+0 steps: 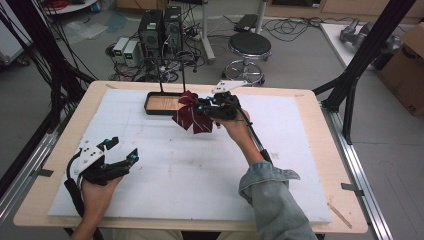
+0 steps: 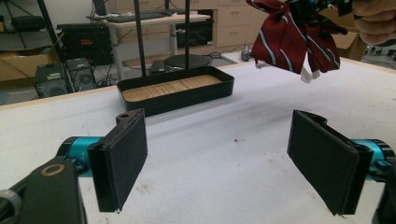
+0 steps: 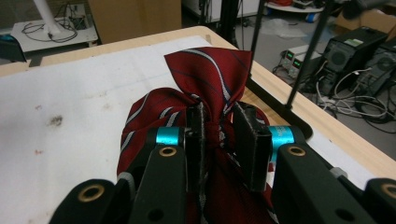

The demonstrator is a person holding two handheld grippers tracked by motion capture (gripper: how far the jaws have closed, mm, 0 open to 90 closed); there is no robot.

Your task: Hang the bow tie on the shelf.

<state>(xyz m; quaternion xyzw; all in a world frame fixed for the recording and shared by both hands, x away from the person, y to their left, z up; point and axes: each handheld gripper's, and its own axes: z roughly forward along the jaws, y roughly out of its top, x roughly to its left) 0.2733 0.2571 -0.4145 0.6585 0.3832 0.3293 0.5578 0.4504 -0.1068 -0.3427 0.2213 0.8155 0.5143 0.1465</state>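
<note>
A dark red bow tie (image 1: 191,114) with white and blue stripes hangs in the air over the far middle of the white mat, just right of a black tray (image 1: 162,104) with a wooden floor. My right gripper (image 1: 209,106) is shut on its knot; in the right gripper view the pads (image 3: 250,133) pinch the centre of the bow tie (image 3: 205,79). My left gripper (image 1: 124,150) rests low at the near left, open with nothing between its pads (image 2: 126,154). From there the bow tie (image 2: 292,37) hangs at upper right and the tray (image 2: 177,88) lies ahead.
Two thin black posts (image 1: 161,75) rise from the tray's far side. The white mat (image 1: 190,165) covers a wooden table (image 1: 320,150). Beyond the table stand a stool (image 1: 249,47), computer towers (image 1: 160,30) and cables. A black frame leg (image 1: 360,60) stands at right.
</note>
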